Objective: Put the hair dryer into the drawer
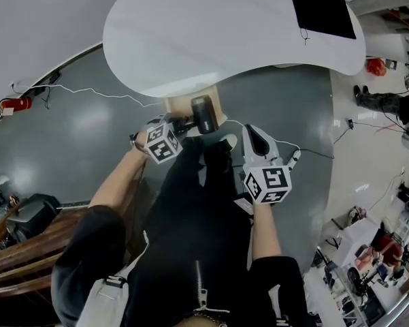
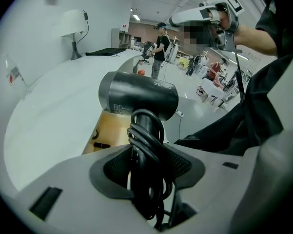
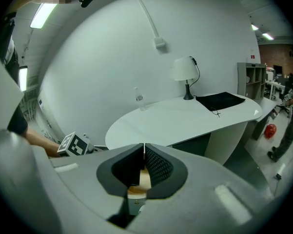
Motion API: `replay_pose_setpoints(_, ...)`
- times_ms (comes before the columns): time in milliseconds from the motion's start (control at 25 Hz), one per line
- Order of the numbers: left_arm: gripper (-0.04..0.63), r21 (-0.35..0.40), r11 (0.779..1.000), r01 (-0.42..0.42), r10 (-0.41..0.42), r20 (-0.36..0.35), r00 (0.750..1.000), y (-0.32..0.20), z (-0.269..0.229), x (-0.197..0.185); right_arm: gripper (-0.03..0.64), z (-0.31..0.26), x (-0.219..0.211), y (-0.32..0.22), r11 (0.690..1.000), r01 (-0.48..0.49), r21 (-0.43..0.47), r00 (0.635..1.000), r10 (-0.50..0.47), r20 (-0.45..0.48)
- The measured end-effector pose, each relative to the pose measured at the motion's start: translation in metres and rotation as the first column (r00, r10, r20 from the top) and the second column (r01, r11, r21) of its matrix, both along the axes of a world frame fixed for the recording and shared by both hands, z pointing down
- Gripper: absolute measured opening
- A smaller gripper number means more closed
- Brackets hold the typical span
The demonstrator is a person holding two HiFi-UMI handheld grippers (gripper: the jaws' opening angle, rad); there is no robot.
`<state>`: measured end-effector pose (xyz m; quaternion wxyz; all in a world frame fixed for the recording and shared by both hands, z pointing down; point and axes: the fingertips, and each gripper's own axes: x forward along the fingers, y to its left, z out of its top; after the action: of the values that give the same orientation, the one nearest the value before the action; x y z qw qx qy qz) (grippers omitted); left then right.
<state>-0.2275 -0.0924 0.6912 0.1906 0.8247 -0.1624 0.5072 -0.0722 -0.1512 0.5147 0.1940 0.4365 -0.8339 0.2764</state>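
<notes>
While hanging over the grey floor, the left tongs are holding the hair dryer just above the open drawer at the white tabletop's near edge. In the left gripper view, both jaws are clamping its cord-wrapped handle. In the right gripper view, the right tongs are sitting closed and empty, with a lamp and a black mat lying far across the tabletop.

There is one black hair dryer with a wound cord, one open wooden drawer, and one white curved worktop carrying one white table lamp and one flat black mat. There are two grey hand-held grippers, the left gripper and the right gripper.
</notes>
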Motion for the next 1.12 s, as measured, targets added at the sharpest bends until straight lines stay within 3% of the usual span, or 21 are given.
replay_pose_setpoints(1120,0.195,-0.05,0.998,-0.044,0.05,0.132,0.99,-0.012,0.077,-0.003,0.005,0.039,-0.004,0.021,0.996,-0.028,-0.085,1.0,0.029,0.011)
